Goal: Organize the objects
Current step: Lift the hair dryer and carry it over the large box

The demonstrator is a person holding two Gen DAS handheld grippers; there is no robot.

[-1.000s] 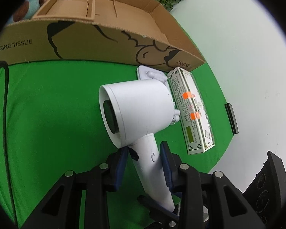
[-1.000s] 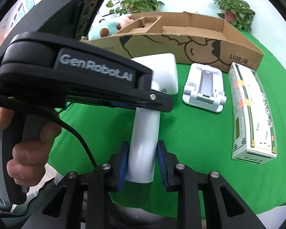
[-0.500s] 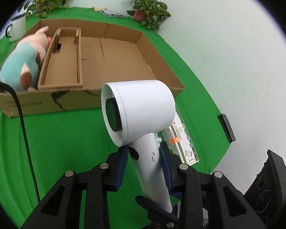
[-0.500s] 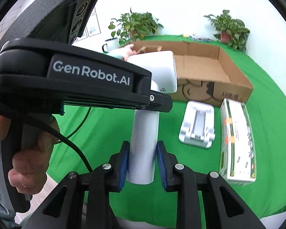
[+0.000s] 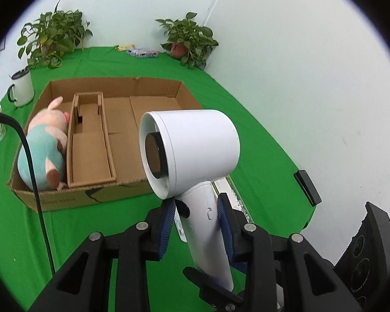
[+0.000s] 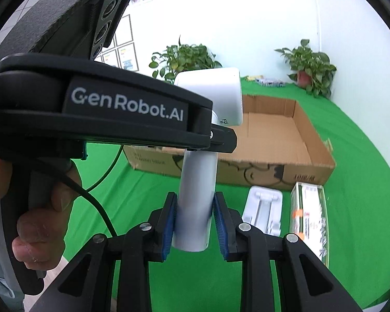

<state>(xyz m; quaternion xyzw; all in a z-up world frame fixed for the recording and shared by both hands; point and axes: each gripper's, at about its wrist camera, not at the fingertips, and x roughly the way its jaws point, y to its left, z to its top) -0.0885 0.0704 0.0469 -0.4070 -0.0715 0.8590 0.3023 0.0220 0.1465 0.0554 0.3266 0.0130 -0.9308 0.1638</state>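
Both grippers hold one white hair dryer by its handle, lifted above the green cloth. My left gripper is shut on the upper handle. My right gripper is shut on the lower end of the handle. The open cardboard box lies ahead, with a plush pig toy in its left compartment and a cardboard insert beside it. A white folding stand and a long printed box lie on the cloth in front of the cardboard box.
A white mug stands at the far left. Potted plants stand at the back edge. A black cable crosses the box's left end. A small black block lies at the cloth's right edge. A wall is close on the right.
Both grippers have lifted the hair dryer higher and tilted up. The box interior and back of the table have come into view; the stand and printed box now sit lower.
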